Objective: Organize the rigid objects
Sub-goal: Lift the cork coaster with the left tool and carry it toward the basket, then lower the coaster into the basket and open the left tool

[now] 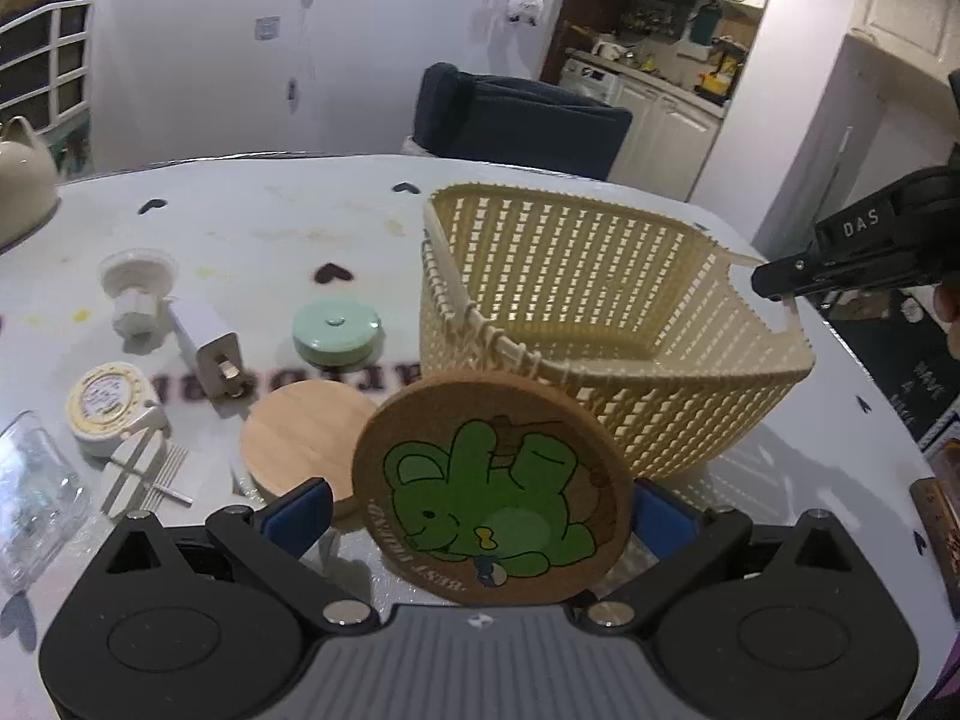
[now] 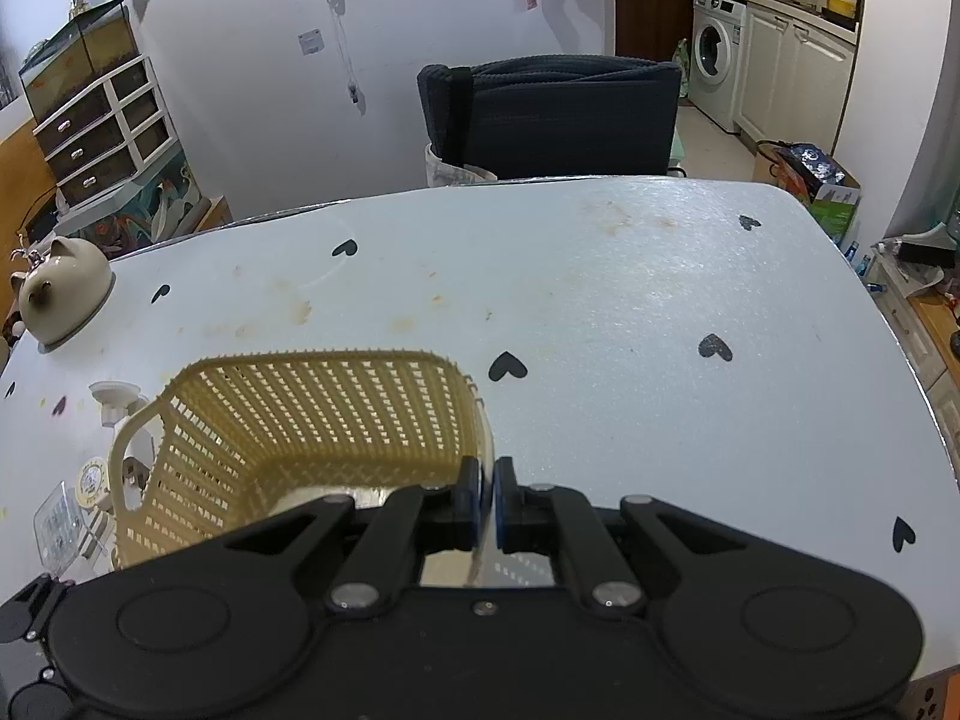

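L gripper (image 1: 480,510): jaws spread wide, cork coaster (image 1: 492,489) w/ green bear print stands tilted on edge between the blue pads (image 1: 303,516); pads look clear of its rim, so not clamped. Coaster sits just in front of the cream lattice basket (image 1: 600,324), outside it, overlapping the basket's near wall in view.

R gripper (image 2: 486,501): jaws together, pinched on basket (image 2: 300,420) rim at its near-right corner.

Left of the basket on table (image 1: 270,228): round wooden lid (image 1: 300,438), mint round case (image 1: 336,333), white charger plug (image 1: 207,348), tape roll (image 1: 105,399), white suction knob (image 1: 138,288).
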The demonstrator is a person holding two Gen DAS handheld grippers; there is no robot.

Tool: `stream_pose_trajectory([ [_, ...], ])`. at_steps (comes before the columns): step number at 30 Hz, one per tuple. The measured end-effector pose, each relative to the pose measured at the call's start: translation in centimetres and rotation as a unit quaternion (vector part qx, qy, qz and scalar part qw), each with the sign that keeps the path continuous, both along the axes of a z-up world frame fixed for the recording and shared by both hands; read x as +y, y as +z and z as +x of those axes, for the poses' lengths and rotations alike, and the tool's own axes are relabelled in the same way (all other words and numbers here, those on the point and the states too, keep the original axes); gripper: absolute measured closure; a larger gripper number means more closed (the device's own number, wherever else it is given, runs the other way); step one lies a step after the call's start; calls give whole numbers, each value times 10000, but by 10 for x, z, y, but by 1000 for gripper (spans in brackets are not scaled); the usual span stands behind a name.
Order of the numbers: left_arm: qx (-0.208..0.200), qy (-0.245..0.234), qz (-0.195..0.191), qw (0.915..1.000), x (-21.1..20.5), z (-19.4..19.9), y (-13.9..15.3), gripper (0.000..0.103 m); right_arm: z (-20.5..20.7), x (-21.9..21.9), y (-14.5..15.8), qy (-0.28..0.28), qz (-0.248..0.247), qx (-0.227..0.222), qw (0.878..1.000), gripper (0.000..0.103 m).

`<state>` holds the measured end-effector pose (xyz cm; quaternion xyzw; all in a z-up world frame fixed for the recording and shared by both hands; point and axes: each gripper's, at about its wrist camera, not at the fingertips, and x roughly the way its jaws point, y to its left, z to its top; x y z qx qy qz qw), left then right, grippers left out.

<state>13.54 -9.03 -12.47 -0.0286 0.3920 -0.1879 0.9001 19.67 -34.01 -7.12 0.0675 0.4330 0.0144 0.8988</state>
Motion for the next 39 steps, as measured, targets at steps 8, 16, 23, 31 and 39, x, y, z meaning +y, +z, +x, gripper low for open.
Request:
stream_pose_trajectory([
  [8, -143, -554, 35, 9984, -4, 7, -5, 4, 1, 0, -1, 16, 2, -2, 10000, 98],
  [16, 67, -435, 229, 9988, -5, 4, -1, 4, 1, 0, 0, 7, 14, -4, 10000, 98],
  [23, 414, 36, 47, 9991, 11, -1, 23, 4, 1, 0, 0, 1, 17, -7, 10000, 98],
  [31, 283, 129, -311, 9990, 14, 3, 78, 4, 2, 0, -1, 15, 14, -13, 10000, 98],
  [39, 105, -81, -623, 9980, -18, 36, 117, 4, 2, 0, -1, 4, 31, -16, 10000, 98],
])
